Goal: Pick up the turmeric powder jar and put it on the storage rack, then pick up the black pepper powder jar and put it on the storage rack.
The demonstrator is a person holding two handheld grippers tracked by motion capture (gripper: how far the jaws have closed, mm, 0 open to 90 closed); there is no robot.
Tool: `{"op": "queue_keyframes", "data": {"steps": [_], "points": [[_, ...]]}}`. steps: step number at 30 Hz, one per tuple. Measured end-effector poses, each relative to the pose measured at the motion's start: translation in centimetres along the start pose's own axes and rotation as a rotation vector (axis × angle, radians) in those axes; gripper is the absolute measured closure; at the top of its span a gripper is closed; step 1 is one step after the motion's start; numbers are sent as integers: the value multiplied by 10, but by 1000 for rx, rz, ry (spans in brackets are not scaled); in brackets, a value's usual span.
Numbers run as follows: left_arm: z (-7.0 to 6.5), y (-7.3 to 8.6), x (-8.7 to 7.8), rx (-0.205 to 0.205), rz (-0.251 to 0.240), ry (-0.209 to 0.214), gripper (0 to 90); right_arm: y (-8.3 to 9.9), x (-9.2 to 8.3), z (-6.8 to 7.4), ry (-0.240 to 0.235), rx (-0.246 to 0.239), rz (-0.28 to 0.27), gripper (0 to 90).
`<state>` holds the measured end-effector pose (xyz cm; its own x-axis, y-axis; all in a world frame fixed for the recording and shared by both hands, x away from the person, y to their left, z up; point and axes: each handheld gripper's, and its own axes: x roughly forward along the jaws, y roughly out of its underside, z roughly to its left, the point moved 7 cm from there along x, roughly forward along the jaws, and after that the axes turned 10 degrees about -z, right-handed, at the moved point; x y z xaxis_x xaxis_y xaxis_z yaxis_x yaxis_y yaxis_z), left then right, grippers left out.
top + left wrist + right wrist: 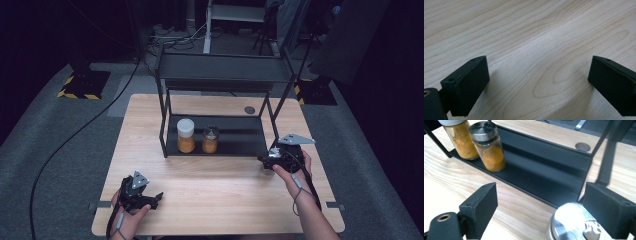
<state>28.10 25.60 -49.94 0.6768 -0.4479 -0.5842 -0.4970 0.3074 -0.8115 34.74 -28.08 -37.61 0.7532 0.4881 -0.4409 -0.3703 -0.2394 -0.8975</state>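
- The left gripper (150, 199) sits near the front edge of the wooden table (215, 195). Its jaws are wide apart with bare wood between them.
- The right gripper (266, 162) is farther up on the right side, just in front of the black rack (220, 142). Its jaws are apart too.
- A shiny silver lid (576, 222) shows between the right gripper's jaws, close to one jaw. It is cut off at the bottom, so I cannot tell what is under it, or if a jaw touches it.
- On the rack's low shelf stands a small glass jar (489, 146) with a silver cap. It is partly full of orange powder.
- Just beside it stands a bigger jar (186, 135) with a white cap. It holds yellow-orange powder, filled higher.
- The rack's top shelf (225, 67) is dark and hard to see.
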Motion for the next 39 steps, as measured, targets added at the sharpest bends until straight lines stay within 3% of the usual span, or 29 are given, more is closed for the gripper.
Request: {"op": "queue_keyframes", "data": {"steps": [25,39], "points": [[0,0,1,1,-2,0,36,23,-13,-14,67,34,7,127],[0,0,0,0,-1,-1,36,48,-15,-22,99,58,30,123]]}}
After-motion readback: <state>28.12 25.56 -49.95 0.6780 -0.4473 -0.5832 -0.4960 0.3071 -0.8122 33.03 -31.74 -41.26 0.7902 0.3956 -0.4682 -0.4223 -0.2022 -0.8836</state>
